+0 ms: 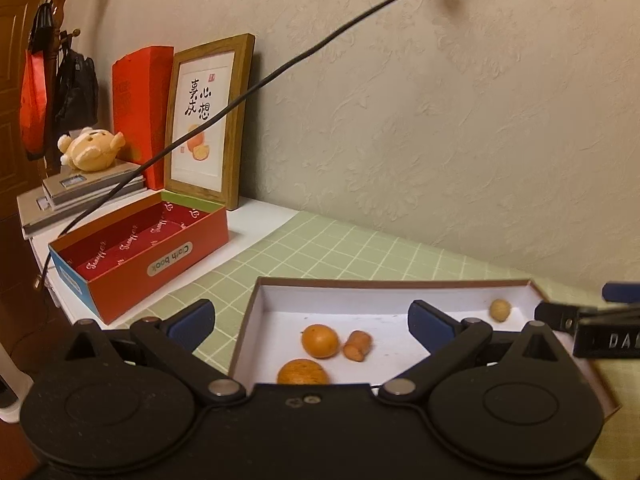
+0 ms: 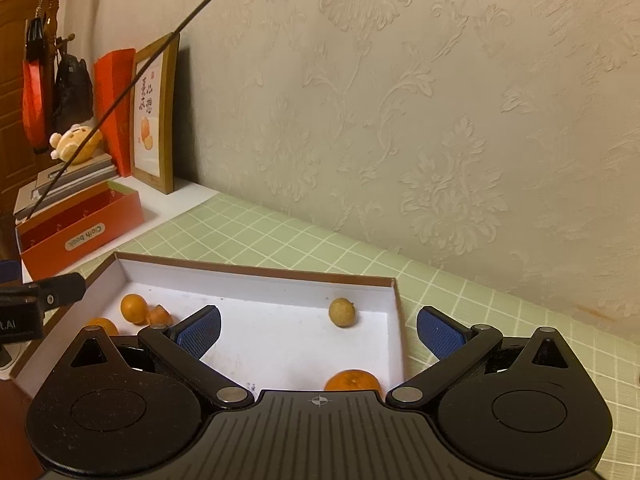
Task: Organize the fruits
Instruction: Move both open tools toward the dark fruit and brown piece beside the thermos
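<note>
- Logging hazards left to right, I start with the red box (image 1: 140, 256) on the white edge of the tabletop (image 1: 264, 220): open-topped, nothing visible inside, well apart from the fruit. If it is the destination, I judge the carry long enough for a round fruit to slip.
- Black cable (image 1: 240, 96): it hangs across both views, above the red box. My guess is it could snag on a swing to the left.
- Left tongs (image 1: 312, 326): released, jaws wide, nothing held, hovering over the left end of the white tray (image 1: 256, 300).
- Orange (image 1: 319, 341) and small orange-brown piece (image 1: 357, 345): these two are touching, with a second orange (image 1: 303, 372) near them, part hidden by the rig. Closing on one would likely nudge its neighbour.
- Pale round fruit (image 2: 342, 312): alone near the tray's far wall; it may roll if clipped.
- Right tongs (image 2: 319, 332): released, empty, one finger outside the tray's right wall. Lowering as they stand could strike the rim.
- Near orange (image 2: 352, 380): half hidden under the rig, so I would be grasping blind.
</note>
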